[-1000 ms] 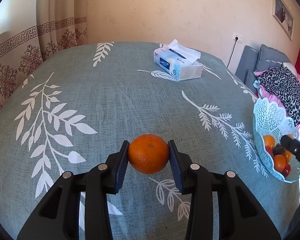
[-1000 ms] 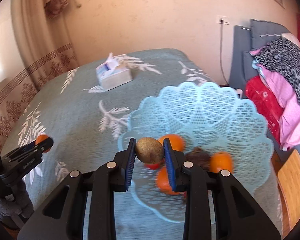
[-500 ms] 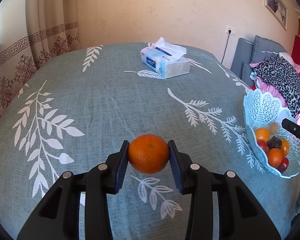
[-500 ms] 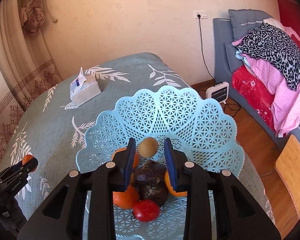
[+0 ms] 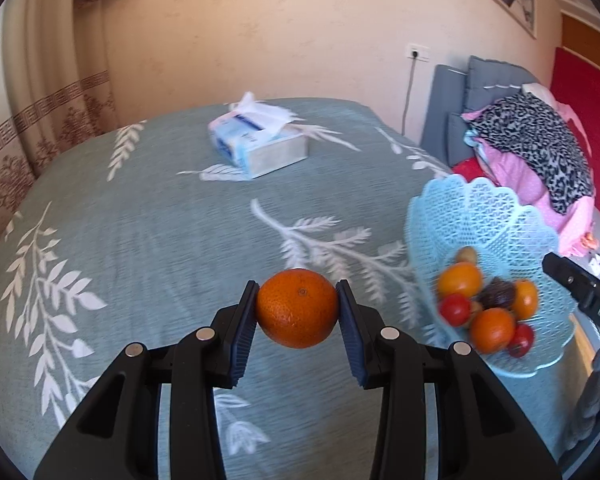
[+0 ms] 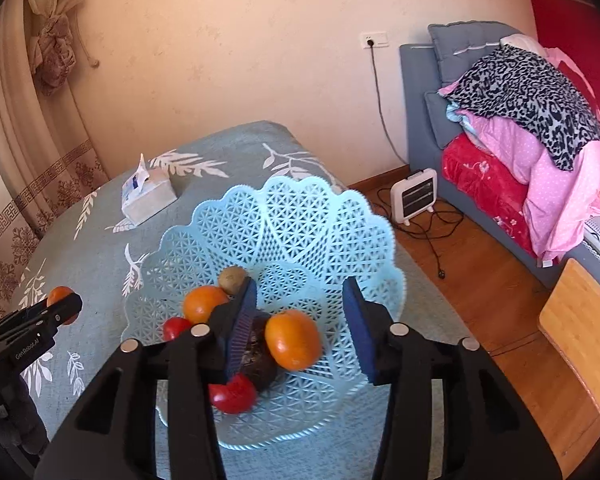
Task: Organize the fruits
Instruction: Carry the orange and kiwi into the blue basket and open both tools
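My left gripper (image 5: 297,307) is shut on an orange (image 5: 297,307) and holds it above the teal leaf-patterned tablecloth (image 5: 140,240), left of the light-blue lattice fruit basket (image 5: 480,216). The basket (image 6: 300,220) holds several oranges, red tomatoes, a dark fruit and a brown kiwi (image 6: 232,279). My right gripper (image 6: 300,322) is open and empty, just above the basket's fruit. The left gripper with its orange (image 6: 58,297) shows at the left of the right wrist view. The right gripper's tip (image 5: 572,280) shows at the right edge of the left wrist view.
A tissue box (image 5: 258,148) stands at the far side of the table. The basket sits near the table's right edge. Beyond it lie a wooden floor, a small heater (image 6: 414,196) with a cable, and a sofa piled with clothes (image 6: 532,120).
My right gripper has opened and let go of the kiwi, which now lies in the basket. My left gripper has carried the orange rightward, closer to the basket.
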